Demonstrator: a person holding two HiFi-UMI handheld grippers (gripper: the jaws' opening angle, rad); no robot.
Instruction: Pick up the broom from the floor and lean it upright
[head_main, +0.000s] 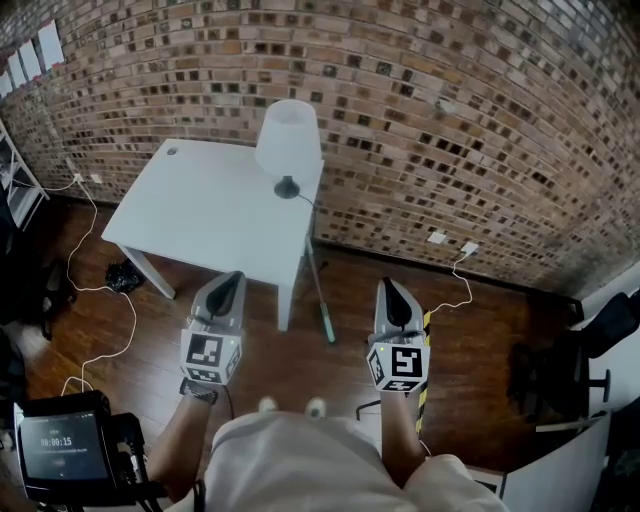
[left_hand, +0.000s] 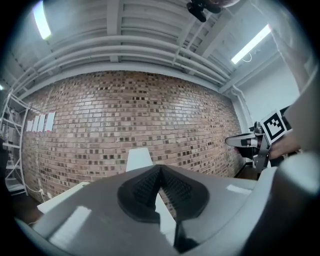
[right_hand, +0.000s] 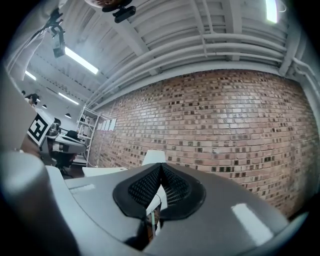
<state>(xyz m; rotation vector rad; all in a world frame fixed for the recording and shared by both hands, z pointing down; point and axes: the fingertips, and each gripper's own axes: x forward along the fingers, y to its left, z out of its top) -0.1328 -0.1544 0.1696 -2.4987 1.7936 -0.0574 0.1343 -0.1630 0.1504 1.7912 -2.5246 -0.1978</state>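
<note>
The broom is not on the floor: it stands steeply upright, its pole resting against the right edge of the white table near that table's front right corner. Its greenish lower end sits on the wooden floor just beside the table leg, so the table edge props it up. A white lamp stands at the table's back right corner, clear of the pole. The left gripper and right gripper are held level either side of the broom, apart from it, pointing at the brick wall. On each the ribbed pads meet, with nothing between them. Judging by this, the leaning is done and both grippers are free.
</note>
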